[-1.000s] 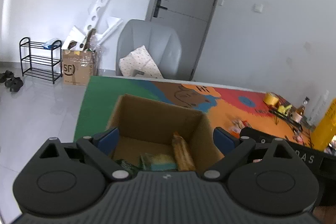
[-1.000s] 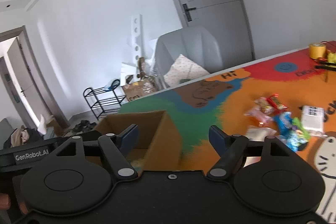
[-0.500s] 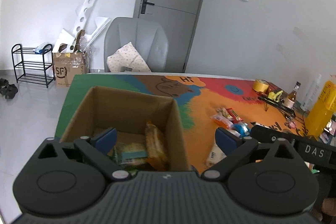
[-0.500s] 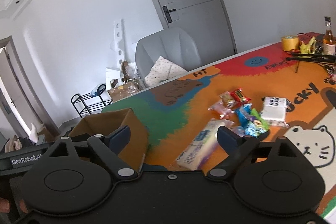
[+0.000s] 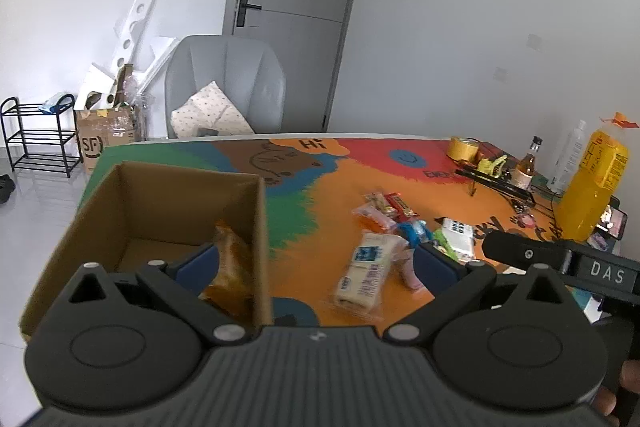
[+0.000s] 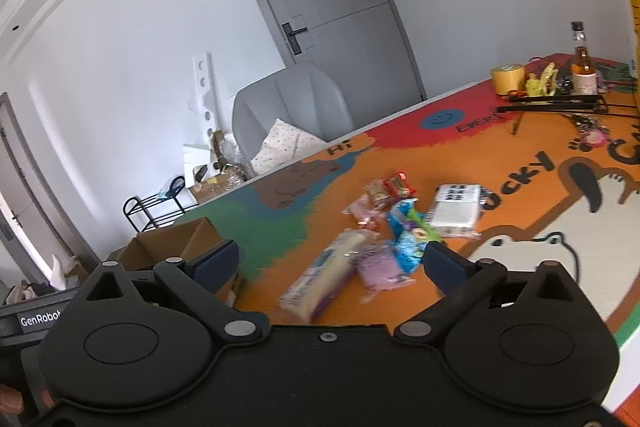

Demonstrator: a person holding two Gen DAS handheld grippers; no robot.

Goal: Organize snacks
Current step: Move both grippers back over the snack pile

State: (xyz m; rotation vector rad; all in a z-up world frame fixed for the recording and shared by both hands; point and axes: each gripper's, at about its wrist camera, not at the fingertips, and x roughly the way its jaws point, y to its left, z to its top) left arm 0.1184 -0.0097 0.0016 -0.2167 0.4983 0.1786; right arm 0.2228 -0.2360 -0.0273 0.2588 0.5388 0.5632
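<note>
An open cardboard box (image 5: pixel 160 203) stands on the left of the colourful table mat, with a golden-brown snack pack (image 5: pixel 234 267) inside; it also shows in the right wrist view (image 6: pixel 176 243). Loose snacks lie in a pile to its right: a long white pack (image 5: pixel 366 275) (image 6: pixel 324 277), a pink pack (image 6: pixel 382 267), blue-green packs (image 6: pixel 408 235), a white packet (image 6: pixel 456 209) and red wrappers (image 6: pixel 396 185). My left gripper (image 5: pixel 316 267) is open and empty above the box's right wall. My right gripper (image 6: pixel 332 259) is open and empty above the long white pack.
At the table's far right stand a yellow tape roll (image 5: pixel 462 149), a small bottle (image 5: pixel 526 167), a black rack (image 5: pixel 496 179) and a big yellow jug (image 5: pixel 592 183). A grey chair (image 5: pixel 224 83) with a cushion stands behind the table. A shoe rack (image 5: pixel 36 135) and a carton (image 5: pixel 104 139) are on the floor.
Both grippers have swung to the right, from over the box toward the snack pile. The box has shifted left in both views. Both stay open and empty.
</note>
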